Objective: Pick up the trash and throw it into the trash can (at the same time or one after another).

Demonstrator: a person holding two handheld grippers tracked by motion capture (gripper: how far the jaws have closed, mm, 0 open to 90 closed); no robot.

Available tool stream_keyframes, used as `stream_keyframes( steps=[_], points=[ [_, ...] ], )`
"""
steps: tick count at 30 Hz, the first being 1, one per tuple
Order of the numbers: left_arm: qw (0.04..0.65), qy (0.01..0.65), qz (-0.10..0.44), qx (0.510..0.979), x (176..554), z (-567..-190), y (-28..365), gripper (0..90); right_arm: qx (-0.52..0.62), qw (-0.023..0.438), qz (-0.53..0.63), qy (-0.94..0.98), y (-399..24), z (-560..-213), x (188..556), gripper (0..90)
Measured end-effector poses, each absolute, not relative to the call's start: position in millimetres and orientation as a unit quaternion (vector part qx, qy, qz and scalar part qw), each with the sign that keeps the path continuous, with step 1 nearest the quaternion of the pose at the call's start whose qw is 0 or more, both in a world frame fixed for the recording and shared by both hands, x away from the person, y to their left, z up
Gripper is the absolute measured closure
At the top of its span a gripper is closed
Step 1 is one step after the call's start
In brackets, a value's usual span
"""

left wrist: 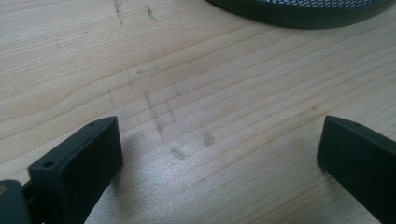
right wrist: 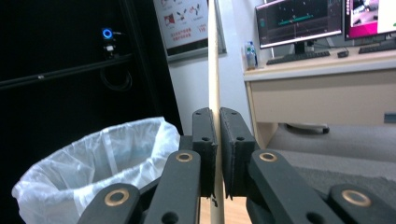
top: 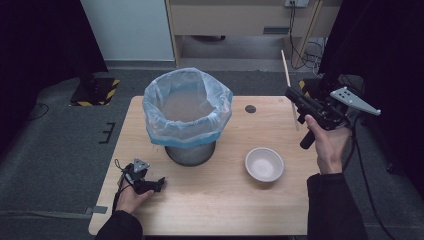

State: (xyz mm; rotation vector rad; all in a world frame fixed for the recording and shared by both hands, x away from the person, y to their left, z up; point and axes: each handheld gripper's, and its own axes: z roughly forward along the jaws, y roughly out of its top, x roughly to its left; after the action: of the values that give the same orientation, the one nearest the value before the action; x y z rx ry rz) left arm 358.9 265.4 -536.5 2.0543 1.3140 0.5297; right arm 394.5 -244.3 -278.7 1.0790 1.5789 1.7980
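While the right hand-held gripper (right wrist: 218, 140) is clamped on the stick (right wrist: 214, 56), it should be carried upright over the bin (top: 187, 107); the left hand-held gripper (left wrist: 219, 158) rests open.

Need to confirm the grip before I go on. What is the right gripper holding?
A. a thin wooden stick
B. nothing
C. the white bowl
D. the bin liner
A: in the right gripper view the right gripper has its jaws shut on a thin wooden stick; the white bowl sits on the table.
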Motion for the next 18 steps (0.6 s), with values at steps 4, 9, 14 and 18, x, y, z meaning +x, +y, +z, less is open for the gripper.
stream_keyframes(
  steps=[4, 9, 14, 18],
  points=[
    [0.317, 0.499, 0.201, 0.781, 359, -536, 265, 0.0, 0.391, 0.258, 0.666, 0.581, -238, -272, 397, 85.6],
    [0.318, 0.499, 0.201, 0.781, 359, -537, 265, 0.0, 0.384, 0.261, 0.668, 0.581, -231, -263, 400, 85.7],
    [0.318, 0.499, 0.201, 0.781, 359, -537, 265, 0.0, 0.376, 0.261, 0.673, 0.58, -223, -255, 405, 85.7],
    [0.317, 0.499, 0.201, 0.781, 359, -536, 265, 0.0, 0.373, 0.263, 0.676, 0.579, -216, -249, 408, 85.7]
  ],
)
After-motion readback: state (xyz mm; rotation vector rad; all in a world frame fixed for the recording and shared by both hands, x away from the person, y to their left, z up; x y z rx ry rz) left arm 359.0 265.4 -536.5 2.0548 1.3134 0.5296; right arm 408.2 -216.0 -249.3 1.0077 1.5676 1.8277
